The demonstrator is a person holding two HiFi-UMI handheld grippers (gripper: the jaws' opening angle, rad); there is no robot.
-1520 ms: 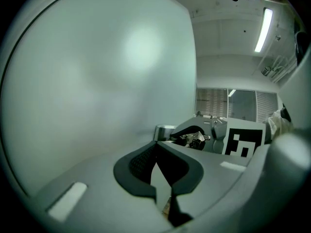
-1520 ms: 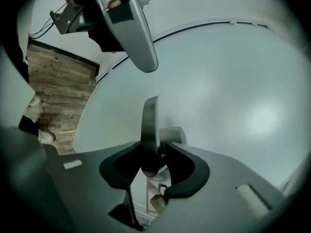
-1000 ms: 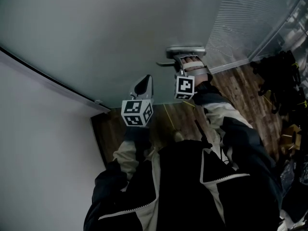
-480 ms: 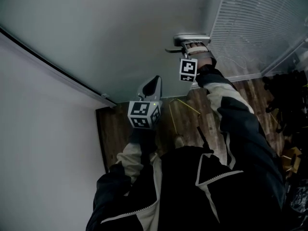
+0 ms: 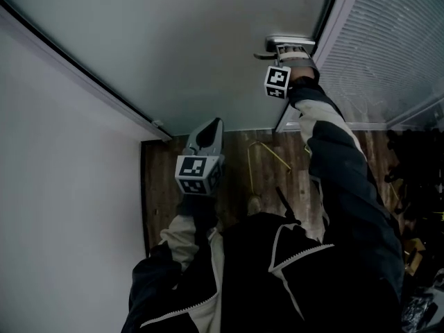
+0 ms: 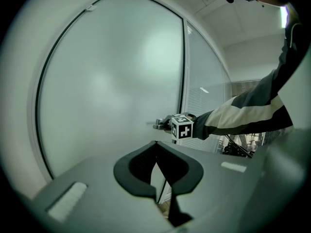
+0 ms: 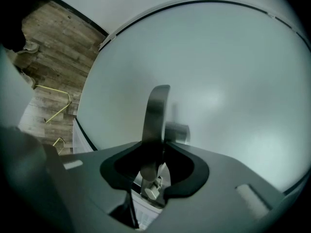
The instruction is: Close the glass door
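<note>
The frosted glass door (image 5: 194, 47) fills the top of the head view. Its metal lever handle (image 5: 290, 42) sits at the door's right edge, close to the frame. My right gripper (image 5: 284, 51) is shut on that handle. In the right gripper view the lever (image 7: 156, 111) runs up between the jaws of the right gripper (image 7: 154, 155). My left gripper (image 5: 208, 132) hangs free in front of the door, shut and holding nothing. From the left gripper view, past the left gripper (image 6: 155, 147), the handle (image 6: 159, 125) and my outstretched sleeve (image 6: 243, 118) show at the right.
A white wall (image 5: 62, 207) stands at the left. A glass panel with blinds (image 5: 395, 54) adjoins the door on the right. Wooden floor (image 5: 229, 165) lies below, with a bent yellow rod (image 5: 267, 155) on it. Dark clutter (image 5: 416, 172) sits at the far right.
The door has swung toward the frame beside the blinds, and my right gripper went with the handle, up and right in the view. The left gripper has sunk a little.
</note>
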